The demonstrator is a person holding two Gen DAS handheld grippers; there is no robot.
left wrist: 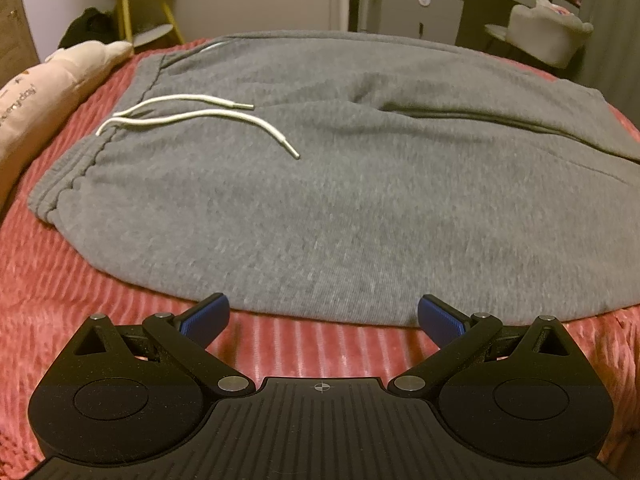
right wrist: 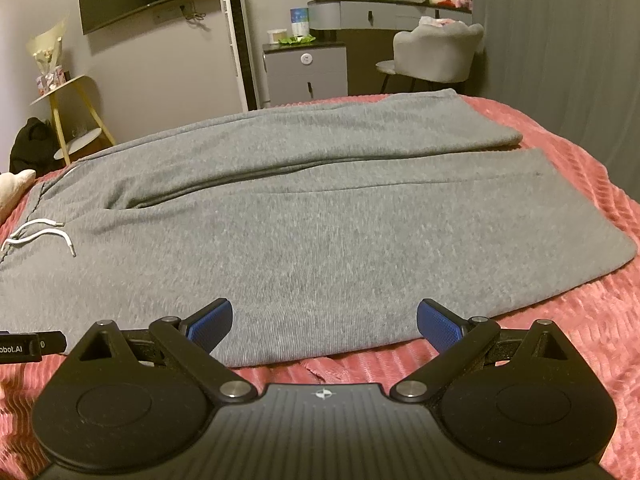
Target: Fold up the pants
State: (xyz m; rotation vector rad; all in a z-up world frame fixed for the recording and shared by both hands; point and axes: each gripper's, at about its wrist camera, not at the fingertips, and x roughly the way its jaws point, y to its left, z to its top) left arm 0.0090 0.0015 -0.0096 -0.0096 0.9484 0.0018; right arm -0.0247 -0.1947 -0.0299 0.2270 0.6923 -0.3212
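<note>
Grey sweatpants [left wrist: 320, 200] lie flat on a pink ribbed bedspread [left wrist: 80, 300], waistband to the left with two white drawstrings [left wrist: 192, 114] across it. In the right wrist view the pants [right wrist: 320, 232] stretch to the right, both legs side by side, cuffs at the far right. My left gripper [left wrist: 323, 318] is open at the near edge of the pants by the waist end, nothing between its blue pads. Over the near leg's edge my right gripper [right wrist: 324, 320] stands open, its left pad [right wrist: 210, 322] above the cloth. The left gripper's tip [right wrist: 32, 346] shows at the left edge.
A pale pink pillow [left wrist: 48, 88] lies left of the waistband. Beyond the bed stand a yellow-legged side table [right wrist: 76, 112], a white tower fan [right wrist: 240, 40], a grey cabinet [right wrist: 306, 72], a vanity desk with bottles [right wrist: 384, 12] and a light upholstered chair [right wrist: 436, 52].
</note>
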